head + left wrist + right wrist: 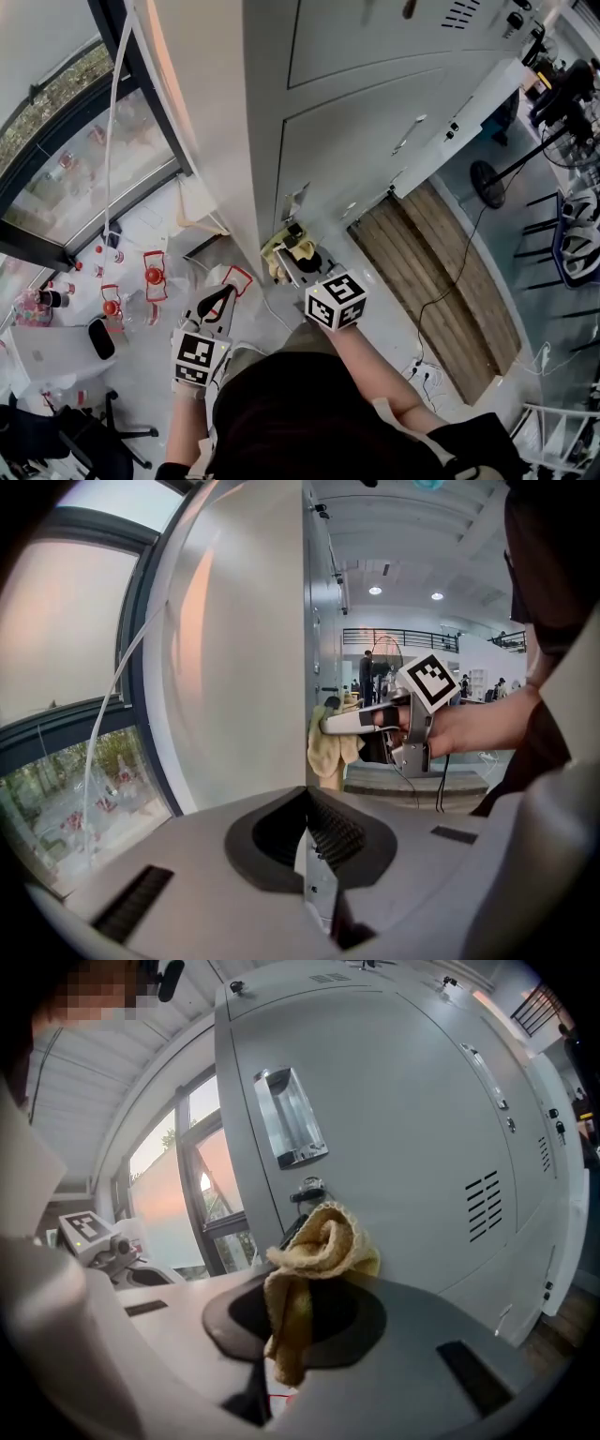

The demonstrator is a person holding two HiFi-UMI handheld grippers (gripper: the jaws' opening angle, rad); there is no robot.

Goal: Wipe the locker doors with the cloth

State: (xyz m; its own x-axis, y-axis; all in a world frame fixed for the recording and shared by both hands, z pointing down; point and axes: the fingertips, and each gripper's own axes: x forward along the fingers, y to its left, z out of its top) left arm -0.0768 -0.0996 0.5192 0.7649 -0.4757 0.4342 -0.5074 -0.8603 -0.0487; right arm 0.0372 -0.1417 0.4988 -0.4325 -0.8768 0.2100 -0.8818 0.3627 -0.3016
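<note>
Right now my right gripper (298, 1330) is clamped shut on the cloth (317, 1255). The yellow wad is bunched above the jaws and a tail hangs down between them. Gripping it by the middle like that leaves a soft pad out front to meet the metal, which I take to be the reason for the hold. Just past the wad sits the lock (309, 1190), with the handle (291, 1119) above it, so I am lined up on the left edge of the door (412, 1129), a sensible place to begin a stroke across toward the vents (487, 1206). From the head view the cloth (278, 251) is right up at the door, but I cannot tell whether it touches. My left gripper (314, 855) has its jaws together with nothing in them. I am holding it low and back beside the blank side of the locker (234, 667), next to the window (66, 686). I judge it is parked there to keep it clear of the wiping arm, since one pad is enough for this flat panel. Most of the door lies to the right of the cloth.
</note>
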